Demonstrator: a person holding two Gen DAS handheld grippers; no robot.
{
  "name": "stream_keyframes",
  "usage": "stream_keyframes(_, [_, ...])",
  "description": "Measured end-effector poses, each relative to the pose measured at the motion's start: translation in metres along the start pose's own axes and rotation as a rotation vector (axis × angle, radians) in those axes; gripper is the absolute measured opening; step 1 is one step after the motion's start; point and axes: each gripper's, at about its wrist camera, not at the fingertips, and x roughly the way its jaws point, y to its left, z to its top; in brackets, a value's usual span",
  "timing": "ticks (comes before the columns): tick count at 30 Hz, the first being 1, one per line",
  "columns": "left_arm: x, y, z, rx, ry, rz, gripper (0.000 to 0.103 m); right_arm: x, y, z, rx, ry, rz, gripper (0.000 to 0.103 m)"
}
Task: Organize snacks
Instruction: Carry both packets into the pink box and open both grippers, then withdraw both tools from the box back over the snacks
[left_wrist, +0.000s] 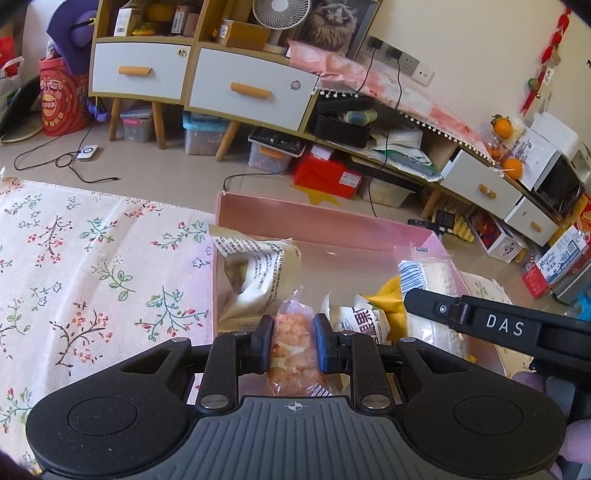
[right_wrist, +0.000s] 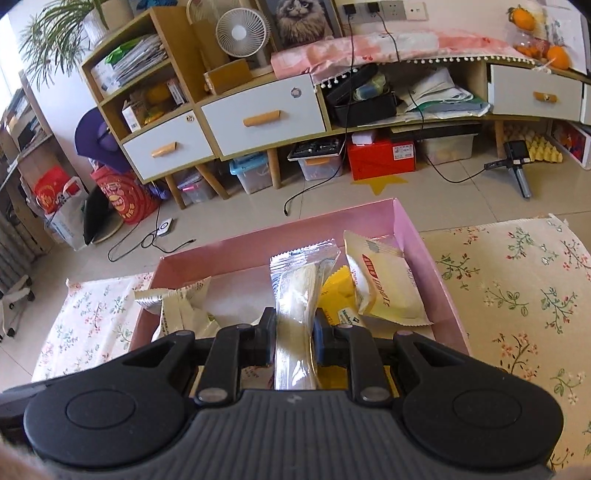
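A pink box (left_wrist: 325, 221) stands on a floral tablecloth (left_wrist: 92, 266) and holds several snack packets. My left gripper (left_wrist: 294, 325) is shut on an orange-pink snack packet (left_wrist: 293, 343) at the box's near edge. My right gripper (right_wrist: 293, 325) is shut on a clear packet with a long white snack (right_wrist: 295, 295), held over the same box (right_wrist: 410, 236). The right gripper's body (left_wrist: 498, 325) shows in the left wrist view, over the white snack (left_wrist: 432, 284). In the box lie a cream packet (left_wrist: 258, 273), a yellow packet (right_wrist: 336, 291) and a white-and-yellow packet (right_wrist: 384, 284).
The tablecloth (right_wrist: 517, 295) spreads on both sides of the box. Beyond the table are a tiled floor with cables (left_wrist: 74, 162), a low cabinet with white drawers (left_wrist: 243, 88), storage bins, and a red box (right_wrist: 380, 155) underneath.
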Motion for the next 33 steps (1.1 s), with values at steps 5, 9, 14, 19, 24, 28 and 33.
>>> stream_keyframes(5, [-0.003, -0.002, 0.002, 0.043, -0.021, 0.005, 0.023, -0.001, 0.005, 0.002, -0.014, -0.001, -0.001, 0.030])
stream_keyframes(9, [-0.009, -0.004, 0.004, 0.057, -0.022, -0.002, 0.041, -0.004, 0.005, 0.002, -0.020, -0.006, -0.013, 0.039])
stream_keyframes(14, [-0.020, -0.005, 0.002, 0.067, -0.029, 0.005, 0.059, -0.014, 0.005, 0.003, -0.019, -0.023, -0.016, 0.059])
stream_keyframes(19, [-0.032, -0.008, -0.001, 0.083, -0.009, -0.006, 0.068, -0.029, 0.003, 0.003, -0.009, -0.038, -0.021, 0.068])
stream_keyframes(24, [-0.050, -0.015, -0.009, 0.121, -0.009, -0.009, 0.075, -0.046, 0.002, -0.001, -0.001, -0.042, -0.022, 0.075])
stream_keyframes(28, [-0.065, -0.019, -0.018, 0.143, -0.012, -0.019, 0.084, -0.060, 0.000, -0.007, -0.007, -0.046, -0.034, 0.079])
stream_keyframes(33, [-0.083, -0.026, -0.032, 0.189, -0.009, -0.016, 0.088, -0.076, -0.005, -0.017, 0.007, -0.043, -0.044, 0.081])
